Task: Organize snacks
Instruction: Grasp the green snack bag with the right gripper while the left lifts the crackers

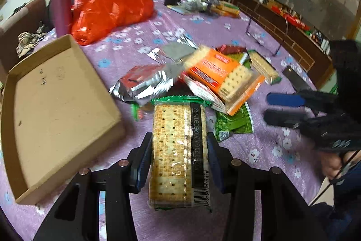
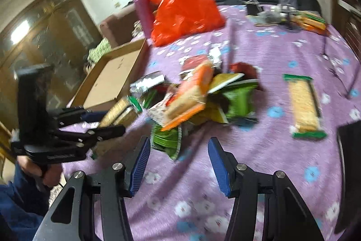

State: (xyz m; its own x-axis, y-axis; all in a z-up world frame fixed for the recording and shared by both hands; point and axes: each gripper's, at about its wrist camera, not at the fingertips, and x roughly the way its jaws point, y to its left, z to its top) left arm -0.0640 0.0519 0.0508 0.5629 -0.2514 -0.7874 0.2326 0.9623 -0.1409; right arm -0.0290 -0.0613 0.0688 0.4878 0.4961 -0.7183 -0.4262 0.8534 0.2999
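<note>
My left gripper (image 1: 179, 139) is shut on a green-edged cracker pack (image 1: 178, 150) and holds it above the purple flowered cloth (image 1: 259, 146). A pile of snacks lies ahead, topped by an orange cracker pack (image 1: 222, 76), with a silver foil bag (image 1: 142, 85) on its left. An empty cardboard tray (image 1: 56, 110) sits to the left. My right gripper (image 2: 179, 146) is open and empty, near the pile's green packets (image 2: 167, 139). It also shows at the right of the left wrist view (image 1: 284, 108). In the right wrist view the left gripper (image 2: 108, 121) holds the cracker pack (image 2: 119, 112).
A red plastic bag (image 1: 106, 1) and a purple bottle (image 1: 62, 1) stand behind the tray. Another green cracker pack (image 2: 304, 105) lies alone on the right. More snacks (image 1: 225, 8) lie at the far edge. A dark flat object (image 2: 349, 168) sits at right.
</note>
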